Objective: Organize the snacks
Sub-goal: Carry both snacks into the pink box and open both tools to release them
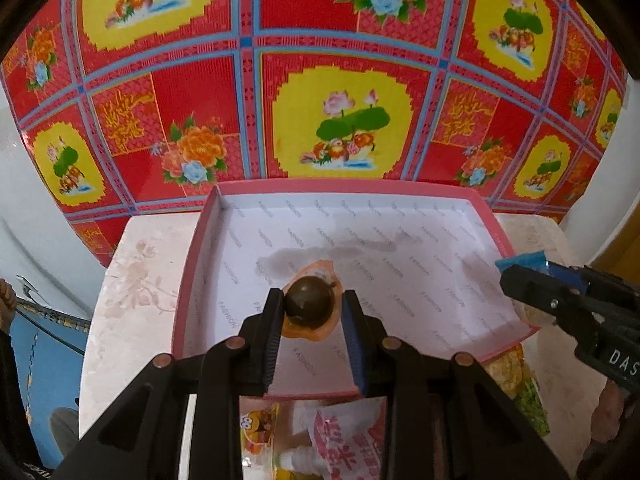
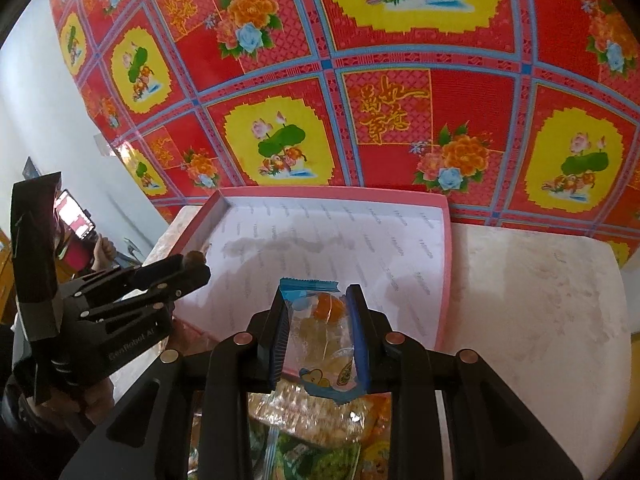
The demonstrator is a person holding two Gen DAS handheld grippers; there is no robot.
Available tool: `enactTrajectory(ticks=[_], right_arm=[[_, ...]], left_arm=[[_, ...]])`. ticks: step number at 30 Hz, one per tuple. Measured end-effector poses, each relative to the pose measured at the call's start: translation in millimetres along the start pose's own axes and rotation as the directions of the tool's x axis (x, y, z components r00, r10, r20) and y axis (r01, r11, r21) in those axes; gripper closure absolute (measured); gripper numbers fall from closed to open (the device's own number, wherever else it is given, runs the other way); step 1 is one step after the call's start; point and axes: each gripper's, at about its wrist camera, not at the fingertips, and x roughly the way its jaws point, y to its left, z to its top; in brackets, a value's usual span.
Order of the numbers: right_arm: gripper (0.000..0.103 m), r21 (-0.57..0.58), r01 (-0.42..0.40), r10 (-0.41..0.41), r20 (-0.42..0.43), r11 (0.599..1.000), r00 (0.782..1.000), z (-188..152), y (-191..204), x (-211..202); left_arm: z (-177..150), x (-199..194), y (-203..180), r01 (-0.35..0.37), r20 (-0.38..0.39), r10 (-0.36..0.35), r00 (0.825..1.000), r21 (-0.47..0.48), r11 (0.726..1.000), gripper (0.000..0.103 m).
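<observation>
A dark round snack in an orange wrapper (image 1: 310, 304) is clamped between the blue-padded fingers of the left gripper (image 1: 311, 302), above the pink-rimmed box (image 1: 192, 280). The box's white lining, printed with "FASHION", is marked by a grey stain (image 1: 332, 250). At the right edge, the right gripper (image 1: 520, 270) is seen pinching a blue packet (image 1: 524, 259). More snack packets (image 1: 320, 436) are glimpsed below, on the pale table (image 1: 132, 292).

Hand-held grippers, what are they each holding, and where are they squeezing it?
The left hand-held gripper squeezes a round brown snack by its sides. The right hand-held gripper squeezes a clear blue-edged snack packet along its two long edges.
</observation>
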Motion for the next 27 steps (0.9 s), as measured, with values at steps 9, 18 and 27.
enactTrajectory(ticks=[9, 18, 27], right_arm=[[0.074, 0.009, 0.009, -0.009, -0.007, 1.0, 1.0, 2, -3, 12], [0.059, 0.023, 0.014, -0.014, 0.019, 1.0, 1.0, 3, -6, 7], [0.058, 0.015, 0.029, -0.029, 0.025, 0.999, 0.999, 2, -1, -2]], left_arm=[[1, 9, 0, -0.009, -0.023, 0.009, 1.0, 0.001, 1.0, 0.072], [1, 4, 1, -0.027, -0.047, 0.027, 0.999, -0.019, 0.999, 0.061], [-1, -15, 6, -0.03, -0.04, 0.028, 0.999, -0.039, 0.999, 0.061]])
